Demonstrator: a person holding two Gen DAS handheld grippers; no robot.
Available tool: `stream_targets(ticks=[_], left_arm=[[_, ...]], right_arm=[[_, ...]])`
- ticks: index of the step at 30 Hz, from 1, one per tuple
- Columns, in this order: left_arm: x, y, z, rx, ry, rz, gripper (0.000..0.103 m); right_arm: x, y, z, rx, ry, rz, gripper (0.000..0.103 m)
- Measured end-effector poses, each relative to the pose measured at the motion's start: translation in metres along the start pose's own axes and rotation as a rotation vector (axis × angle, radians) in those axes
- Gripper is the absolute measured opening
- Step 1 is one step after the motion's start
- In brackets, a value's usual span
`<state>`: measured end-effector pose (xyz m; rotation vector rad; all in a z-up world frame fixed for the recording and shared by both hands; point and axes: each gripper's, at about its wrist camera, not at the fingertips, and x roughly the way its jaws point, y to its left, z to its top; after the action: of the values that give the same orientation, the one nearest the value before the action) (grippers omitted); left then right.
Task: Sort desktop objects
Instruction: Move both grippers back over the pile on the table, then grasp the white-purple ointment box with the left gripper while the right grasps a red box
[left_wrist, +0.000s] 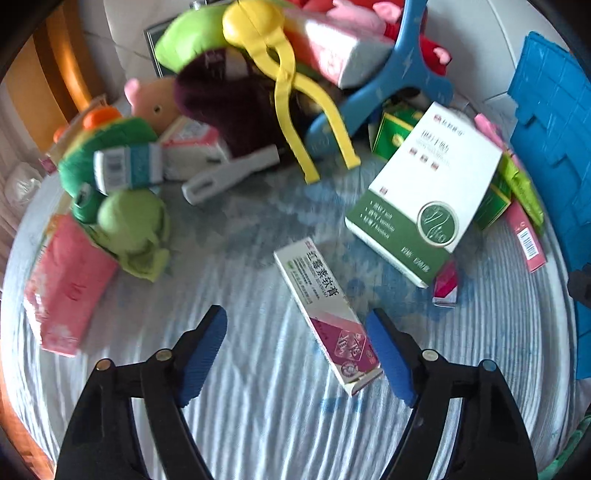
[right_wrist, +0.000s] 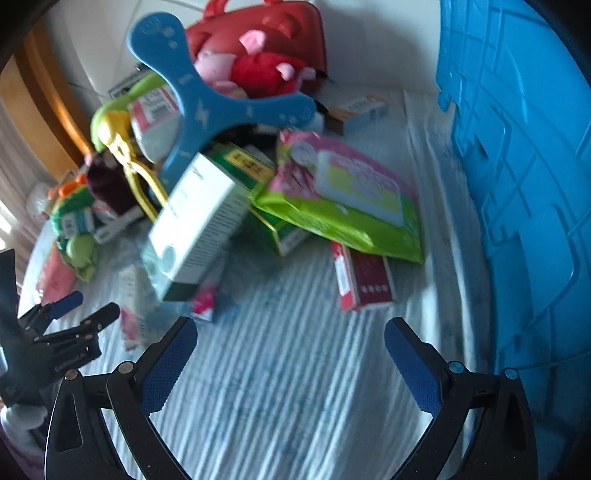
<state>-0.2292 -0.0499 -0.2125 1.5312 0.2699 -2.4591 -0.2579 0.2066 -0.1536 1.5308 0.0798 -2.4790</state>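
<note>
My left gripper (left_wrist: 295, 350) is open and empty over the striped cloth, with a long white and magenta ointment box (left_wrist: 327, 317) lying between its fingers, close to the right pad. A large white and green box (left_wrist: 424, 192) lies beyond it and also shows in the right wrist view (right_wrist: 195, 225). My right gripper (right_wrist: 291, 362) is open and empty, just short of a red and white box (right_wrist: 364, 282) and a green wipes pack (right_wrist: 351, 206). The left gripper also shows in the right wrist view (right_wrist: 70, 314) at the left edge.
A pile of toys and boxes fills the back: yellow tongs (left_wrist: 288, 92), blue boomerang (right_wrist: 210, 99), green plush (left_wrist: 122, 221), pink pack (left_wrist: 66, 284), red bag (right_wrist: 266, 40). A blue plastic crate (right_wrist: 517, 184) stands along the right.
</note>
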Motion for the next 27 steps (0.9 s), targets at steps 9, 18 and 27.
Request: stream_targets(ticks=[9, 18, 27], left_arm=[[0.028, -0.004, 0.001, 0.011, 0.011, -0.01, 0.051], [0.027, 0.01, -0.014, 0.015, 0.004, 0.001, 0.028], [0.023, 0.032, -0.042, -0.042, -0.005, -0.004, 0.028]], right_arm=[[0.03, -0.04, 0.008, 0.06, 0.011, -0.109, 0.094], [0.075, -0.036, 0.021, 0.03, 0.067, -0.16, 0.05], [0.036, -0.006, -0.037, -0.073, 0.156, -0.062, 0.046]])
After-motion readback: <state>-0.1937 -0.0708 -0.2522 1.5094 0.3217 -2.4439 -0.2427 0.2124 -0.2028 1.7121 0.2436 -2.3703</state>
